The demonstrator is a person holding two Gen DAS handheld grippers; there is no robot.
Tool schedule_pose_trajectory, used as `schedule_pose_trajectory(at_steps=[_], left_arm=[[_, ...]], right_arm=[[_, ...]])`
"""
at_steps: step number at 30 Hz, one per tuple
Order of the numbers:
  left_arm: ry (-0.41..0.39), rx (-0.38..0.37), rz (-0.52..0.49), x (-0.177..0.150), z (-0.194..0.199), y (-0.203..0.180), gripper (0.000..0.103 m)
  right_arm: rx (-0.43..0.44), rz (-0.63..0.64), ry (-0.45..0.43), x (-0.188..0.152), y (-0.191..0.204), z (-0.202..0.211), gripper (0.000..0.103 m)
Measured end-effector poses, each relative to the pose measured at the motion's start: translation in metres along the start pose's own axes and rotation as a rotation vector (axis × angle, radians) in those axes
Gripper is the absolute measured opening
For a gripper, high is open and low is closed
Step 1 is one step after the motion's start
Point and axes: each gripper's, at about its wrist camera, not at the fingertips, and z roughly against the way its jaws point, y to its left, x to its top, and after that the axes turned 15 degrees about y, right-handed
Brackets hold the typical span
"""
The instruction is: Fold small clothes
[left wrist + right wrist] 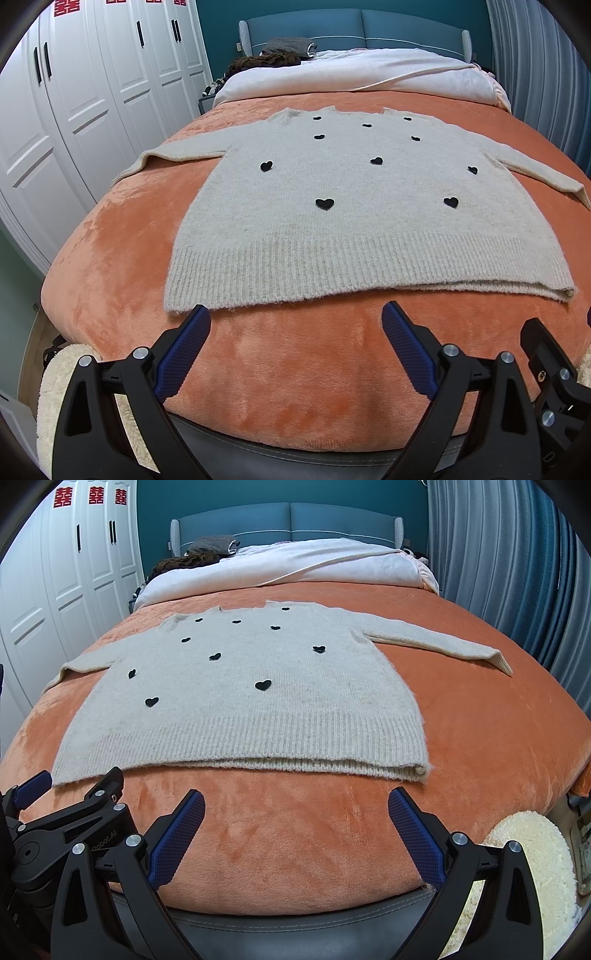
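both sleeve ends (495, 661): right view only.

Near strip: bare orange blanket (295, 354) is left open between the sweater (332, 221) hem and the lower frame edge.
Left side: open blanket is seen left of the sweater; the spread left sleeve (173, 157) crosses it at upper left.
Right side: wide bare blanket in the right wrist view, crossed by the right sleeve (439, 644).
Far end: blocked by a white duvet (369, 74) and piled clothes (273, 55).

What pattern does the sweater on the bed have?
The sweater is beige with small black hearts; the left wrist view shows it best.
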Motion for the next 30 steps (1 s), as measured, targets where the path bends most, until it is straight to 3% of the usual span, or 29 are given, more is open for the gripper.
schedule_pose_trajectory(at_steps=[17, 24, 27, 30], left_arm=[[0.0, 0.002, 0.001, -0.001, -0.001, 0.0, 0.091], [0.037, 0.025, -0.004, -0.006, -0.019, -0.005, 0.091], [0.039, 0.013, 0.005, -0.002, -0.022, -0.003, 0.093], [0.02, -0.046, 0.056, 0.01, -0.014, 0.014, 0.097]], right_arm=[[-0.002, -0.003, -0.001, -0.003, -0.002, -0.003, 0.098], [0.012, -0.015, 0.059, -0.009, -0.002, -0.024, 0.098], [0.072, 0.013, 0.09, -0.002, -0.005, -0.033, 0.098], [0.16, 0.008, 0.051, 0.024, -0.029, -0.029, 0.098]])
